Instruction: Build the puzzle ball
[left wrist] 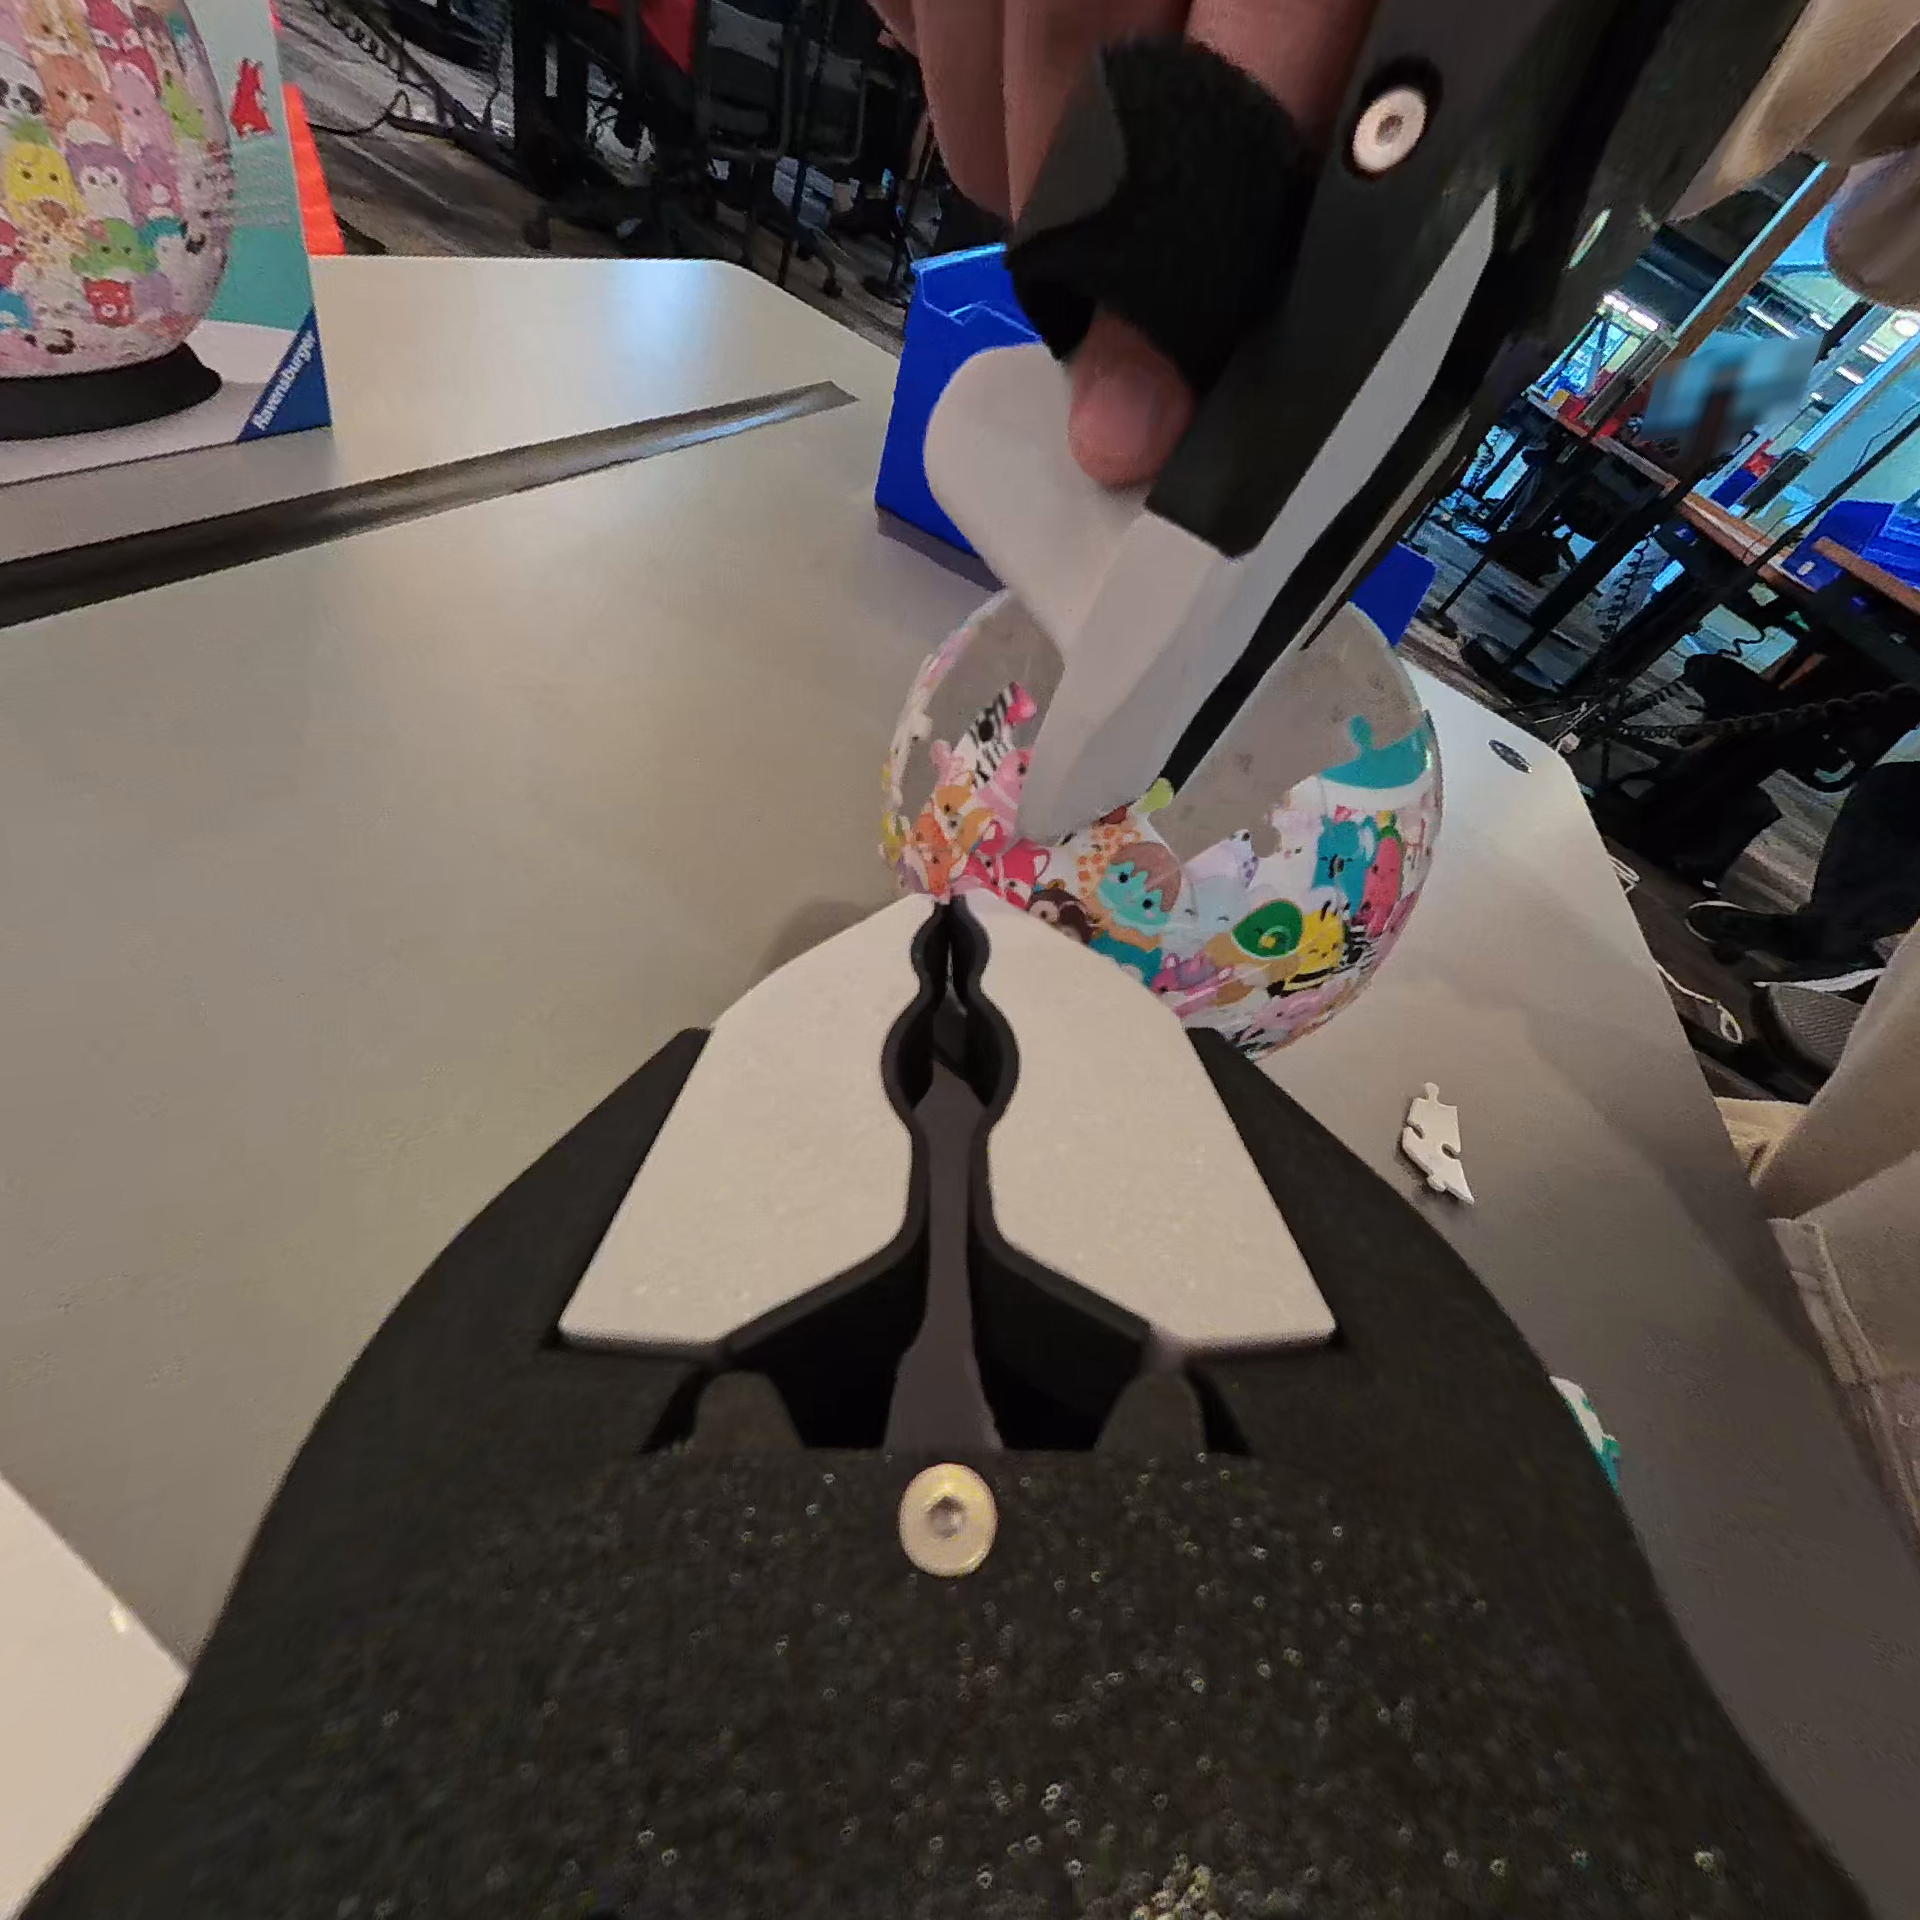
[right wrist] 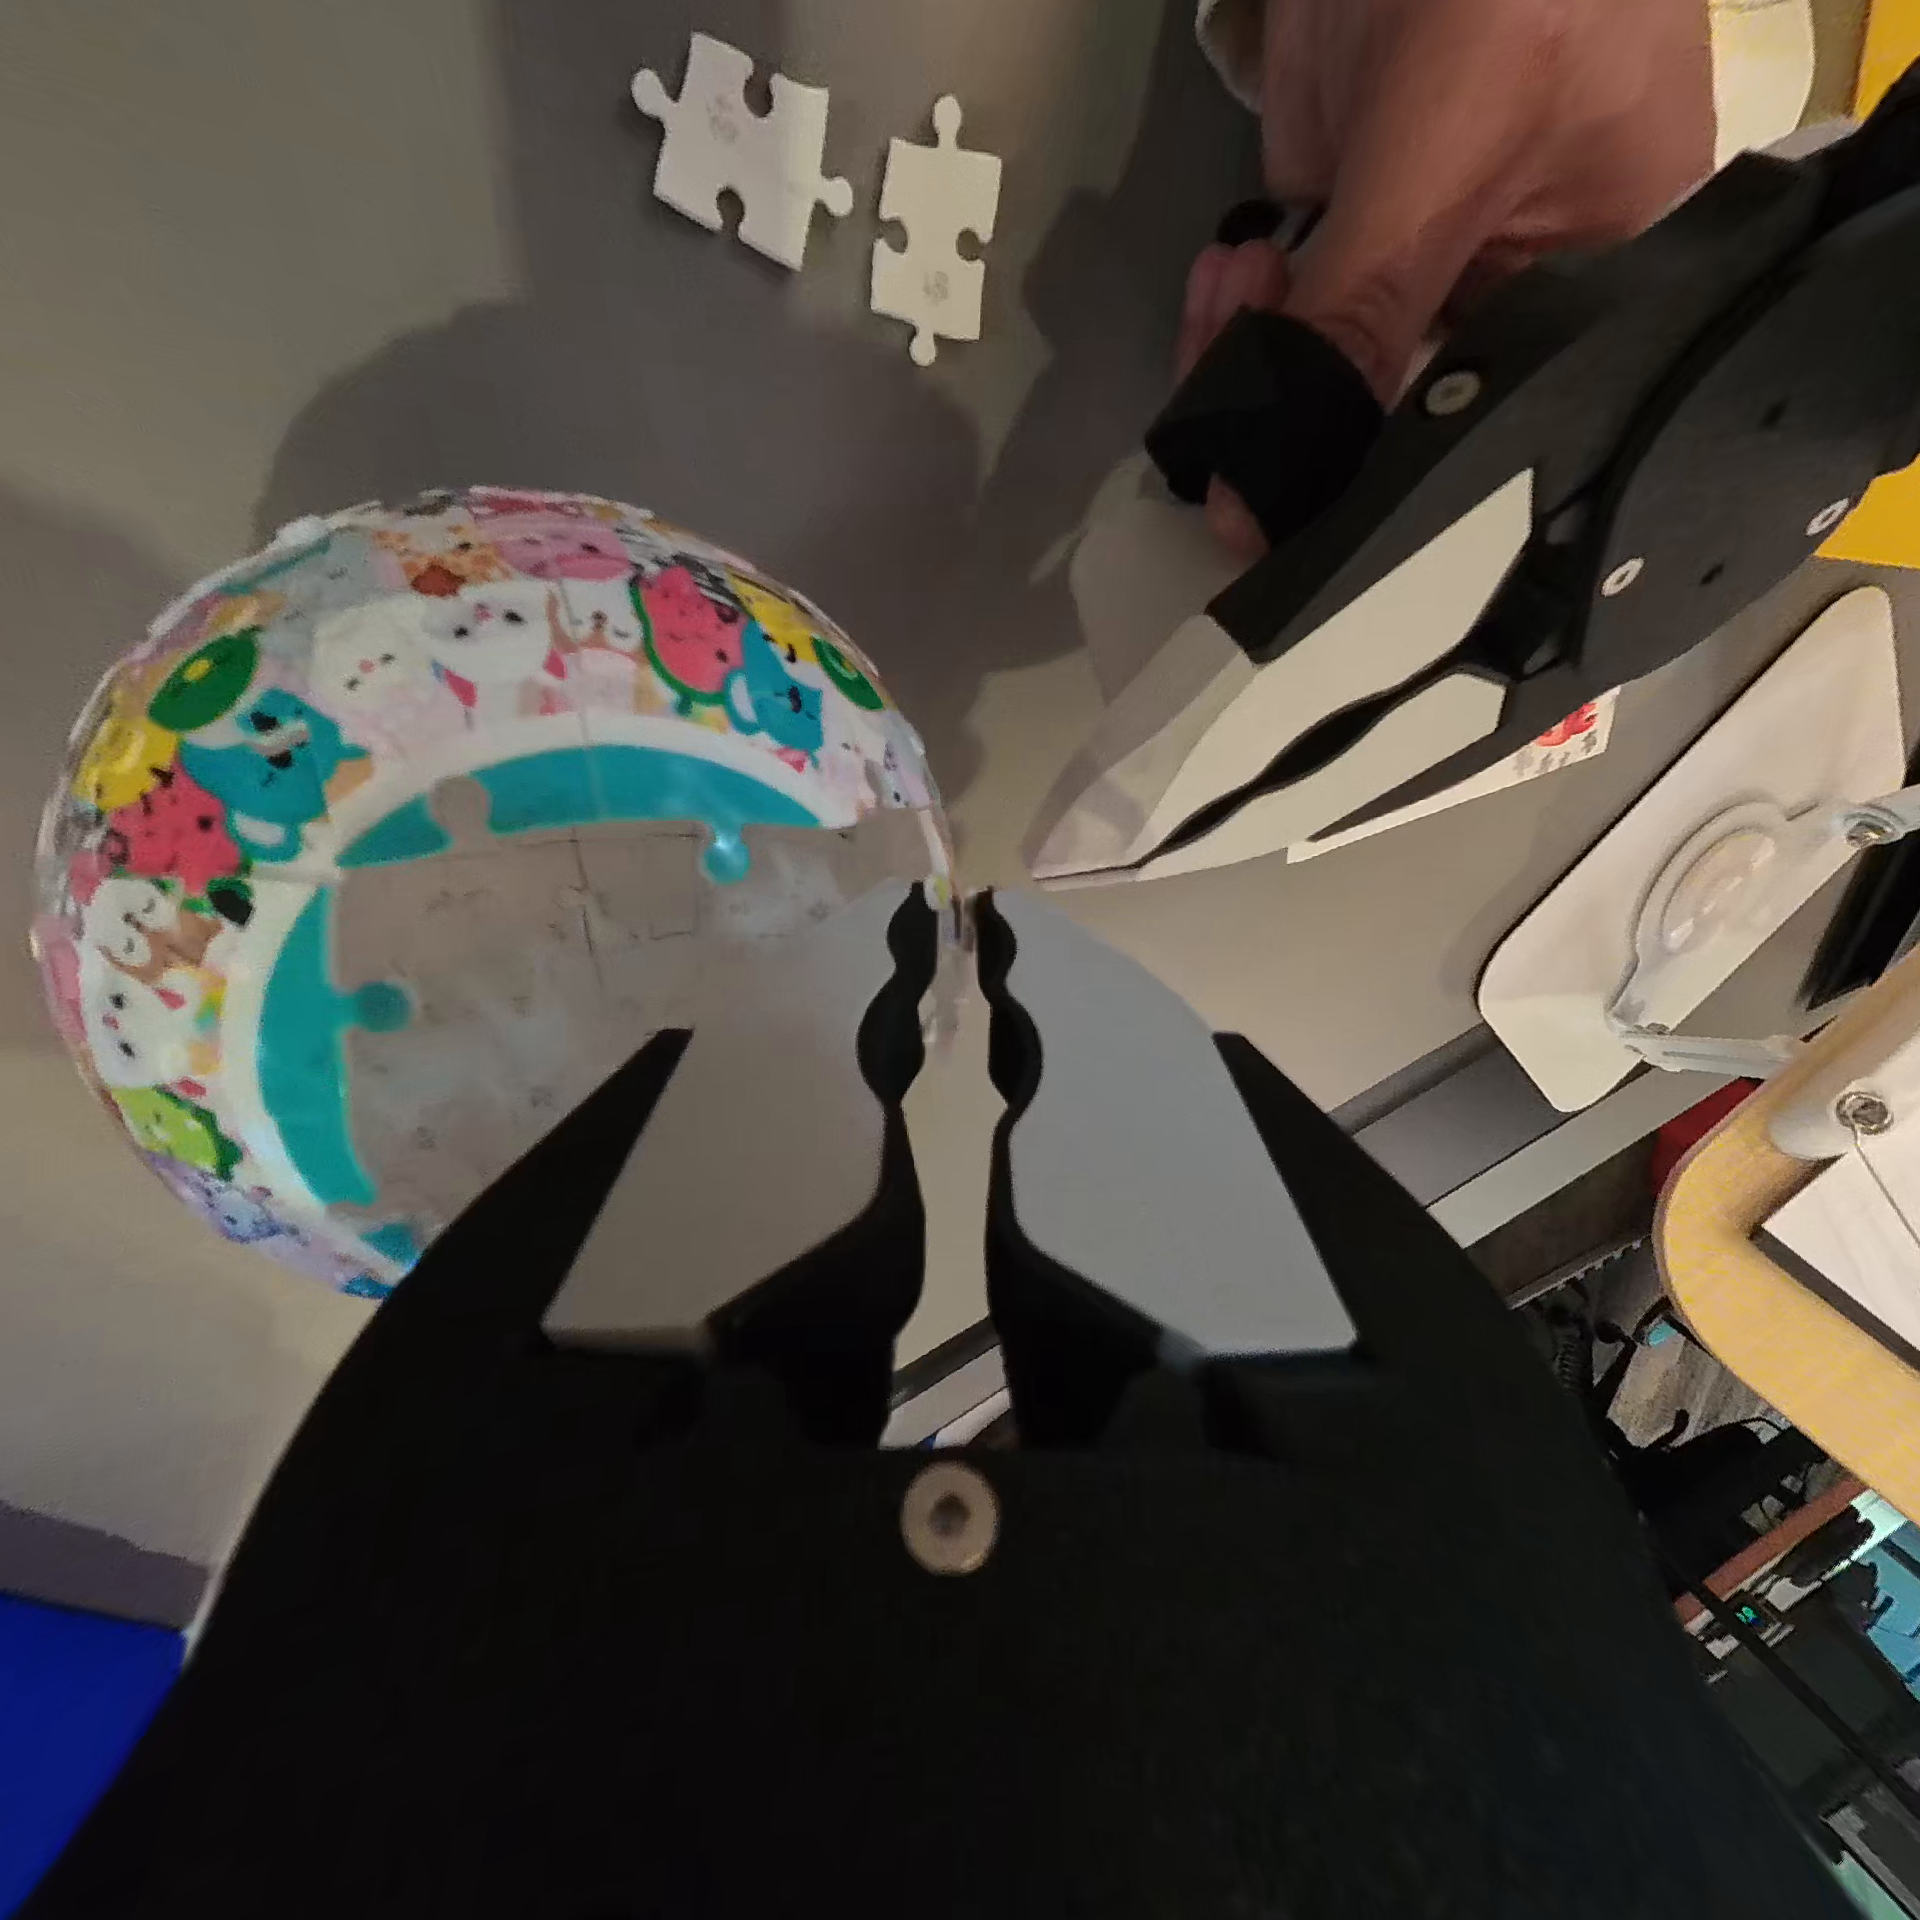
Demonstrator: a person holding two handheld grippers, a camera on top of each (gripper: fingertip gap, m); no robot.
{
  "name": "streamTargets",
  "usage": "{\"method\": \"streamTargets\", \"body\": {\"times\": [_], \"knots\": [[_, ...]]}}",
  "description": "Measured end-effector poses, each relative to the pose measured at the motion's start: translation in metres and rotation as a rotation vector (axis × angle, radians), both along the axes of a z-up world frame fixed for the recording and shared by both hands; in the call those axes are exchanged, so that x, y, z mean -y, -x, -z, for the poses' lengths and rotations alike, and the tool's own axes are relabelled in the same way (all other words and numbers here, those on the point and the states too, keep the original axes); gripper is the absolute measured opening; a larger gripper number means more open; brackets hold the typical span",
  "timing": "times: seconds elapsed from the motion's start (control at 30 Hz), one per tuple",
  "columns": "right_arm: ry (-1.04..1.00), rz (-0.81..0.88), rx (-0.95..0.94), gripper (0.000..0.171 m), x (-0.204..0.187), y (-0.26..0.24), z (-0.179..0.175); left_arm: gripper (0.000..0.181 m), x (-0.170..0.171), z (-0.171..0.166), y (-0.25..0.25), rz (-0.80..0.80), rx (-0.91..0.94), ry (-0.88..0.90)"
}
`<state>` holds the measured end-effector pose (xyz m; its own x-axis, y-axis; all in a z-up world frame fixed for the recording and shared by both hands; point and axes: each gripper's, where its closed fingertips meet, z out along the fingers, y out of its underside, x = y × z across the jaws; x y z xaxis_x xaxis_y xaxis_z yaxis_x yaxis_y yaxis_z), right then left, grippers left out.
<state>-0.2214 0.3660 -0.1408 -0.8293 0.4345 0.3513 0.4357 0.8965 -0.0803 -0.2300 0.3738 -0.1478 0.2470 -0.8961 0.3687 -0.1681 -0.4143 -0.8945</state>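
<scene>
The puzzle ball (left wrist: pixel 1247 914) is a half-built open shell printed with colourful cartoon animals, lying on the grey table (left wrist: pixel 468 831). In the right wrist view its opening (right wrist: pixel 540 987) faces me. My right gripper (right wrist: pixel 951 904) is shut on the shell's thin rim; in the left wrist view it (left wrist: pixel 1081 821) comes down from the upper right onto that rim. My left gripper (left wrist: pixel 948 912) is shut with its tips against the ball's outer wall, beside the right gripper's tips; it also shows in the right wrist view (right wrist: pixel 1039 868). I see nothing held in it.
Two loose pieces (right wrist: pixel 743 145) (right wrist: pixel 935 229) lie white side up beyond the ball; one loose piece (left wrist: pixel 1439 1143) lies right of the left gripper. A blue box (left wrist: pixel 956 416) stands behind the ball, the puzzle's carton (left wrist: pixel 208 260) at far left. A white device (right wrist: pixel 1662 831) sits near the table edge. My left and right fingertips are right by each other. The loose piece (left wrist: pixel 1439 1143) is about equally far from each gripper, around 20 cm.
</scene>
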Motion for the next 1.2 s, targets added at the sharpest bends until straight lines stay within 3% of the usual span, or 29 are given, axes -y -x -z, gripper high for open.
{"method": "streamTargets", "body": {"times": [0.27,0.53,0.77,1.2], "knots": [[-0.006,-0.008,-0.013,0.006,-0.001,0.001,0.0,0.0,0.002,-0.001,-0.005,0.015,-0.002,-0.01],[0.009,0.0,0.012,0.007,-0.001,-0.001,0.0,0.0,-0.017,-0.002,-0.016,0.007,0.01,-0.004],[0.012,0.044,0.031,0.023,-0.006,-0.006,-0.002,0.0,-0.015,-0.001,-0.022,0.046,0.01,0.01],[-0.024,0.037,0.024,0.004,-0.013,-0.009,-0.002,0.0,-0.015,0.003,-0.019,0.039,-0.012,0.005]]}}
